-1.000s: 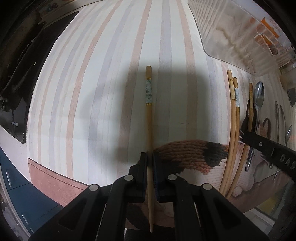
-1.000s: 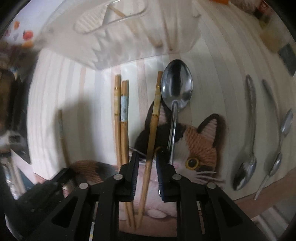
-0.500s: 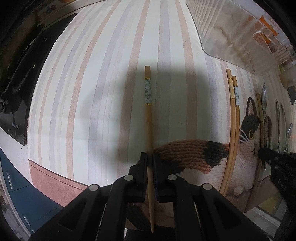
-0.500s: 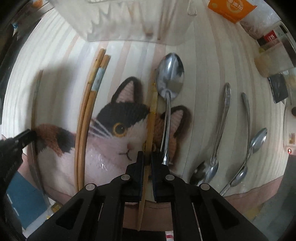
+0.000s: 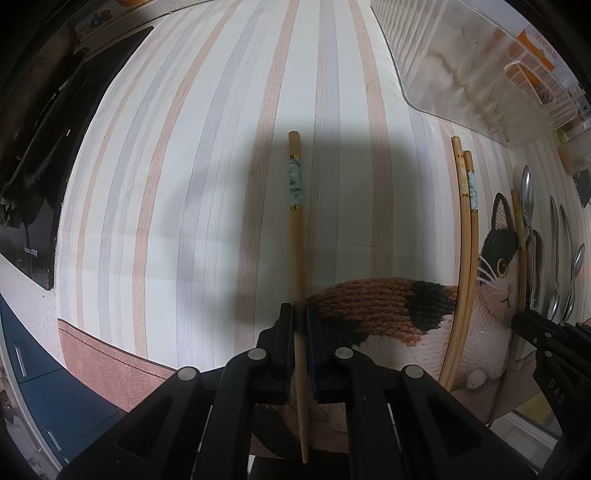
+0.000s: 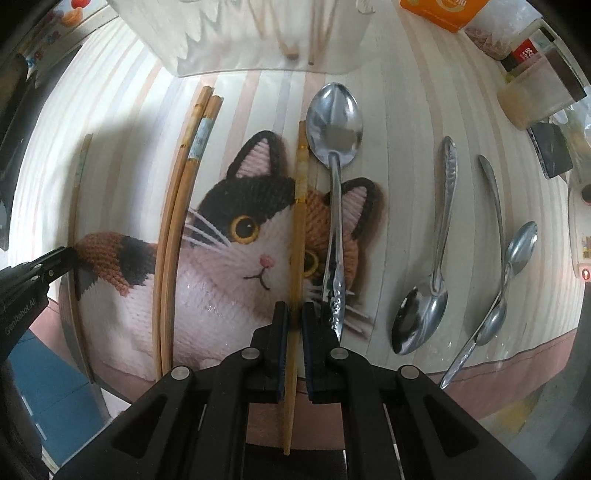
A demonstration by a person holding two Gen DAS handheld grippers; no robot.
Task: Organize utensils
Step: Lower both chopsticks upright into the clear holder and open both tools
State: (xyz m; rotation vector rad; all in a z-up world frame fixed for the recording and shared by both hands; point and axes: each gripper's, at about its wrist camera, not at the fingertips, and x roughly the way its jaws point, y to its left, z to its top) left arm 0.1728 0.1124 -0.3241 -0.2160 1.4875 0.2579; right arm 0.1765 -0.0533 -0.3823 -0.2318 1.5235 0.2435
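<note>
My left gripper [image 5: 300, 317] is shut on a wooden chopstick [image 5: 296, 221] with a pale green band, which lies along the striped mat. My right gripper [image 6: 292, 314] is shut on another wooden chopstick [image 6: 300, 221] that runs across the cat picture, close beside a large steel spoon [image 6: 334, 125]. A pair of chopsticks [image 6: 181, 206] lies side by side left of it and also shows in the left wrist view [image 5: 466, 240]. Three smaller spoons [image 6: 439, 236] lie to the right.
A clear plastic utensil box [image 6: 258, 33] holding some chopsticks stands at the far edge of the mat and shows in the left wrist view [image 5: 480, 62]. Jars and an orange packet [image 6: 450, 11] stand at the far right. The mat's front edge [image 6: 517, 362] is close.
My right gripper has closed on the chopstick beside the large spoon and drawn back to the right. The left gripper has kept still, shut on its chopstick.
</note>
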